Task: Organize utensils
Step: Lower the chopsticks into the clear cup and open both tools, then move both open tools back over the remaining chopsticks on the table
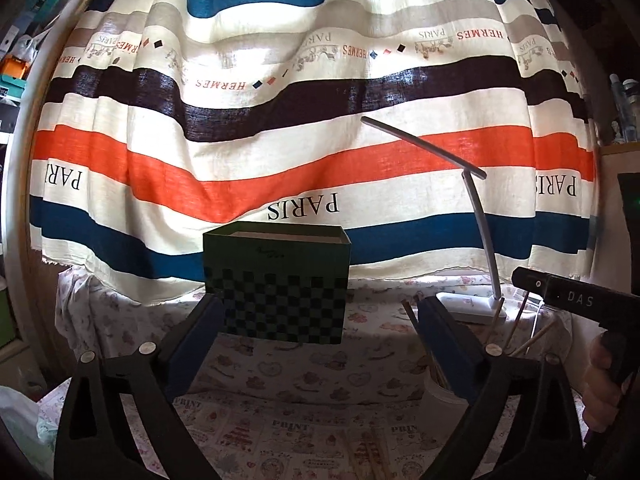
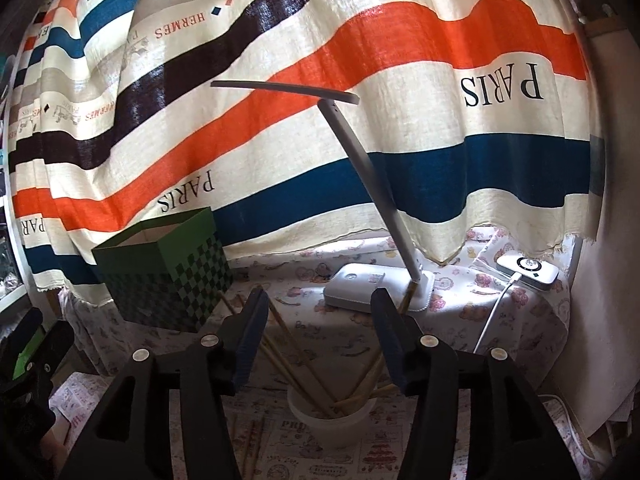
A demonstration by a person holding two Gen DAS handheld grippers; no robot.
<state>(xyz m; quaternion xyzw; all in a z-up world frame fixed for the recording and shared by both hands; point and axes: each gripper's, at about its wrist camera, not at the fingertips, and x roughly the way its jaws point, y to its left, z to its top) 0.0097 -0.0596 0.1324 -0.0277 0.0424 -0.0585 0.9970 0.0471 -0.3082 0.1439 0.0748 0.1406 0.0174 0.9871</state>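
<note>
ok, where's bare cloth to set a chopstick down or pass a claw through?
Free: the cloth strip between the green checkered box and the lamp base, and the patch in front of the box by the open left claw. Crowded: around the white cup, where chopsticks fan out beneath the open right claw, with more lying beside it.

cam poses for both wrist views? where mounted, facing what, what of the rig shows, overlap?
Left wrist: on the left gripper, facing the green checkered box and striped curtain; own open fingers show, plus the right gripper's body and the right hand at right.
Right wrist: on the right gripper, looking down at the white cup of chopsticks; own open fingers show.
Shared: box, curtain, desk lamp, chopsticks, printed tablecloth.
</note>
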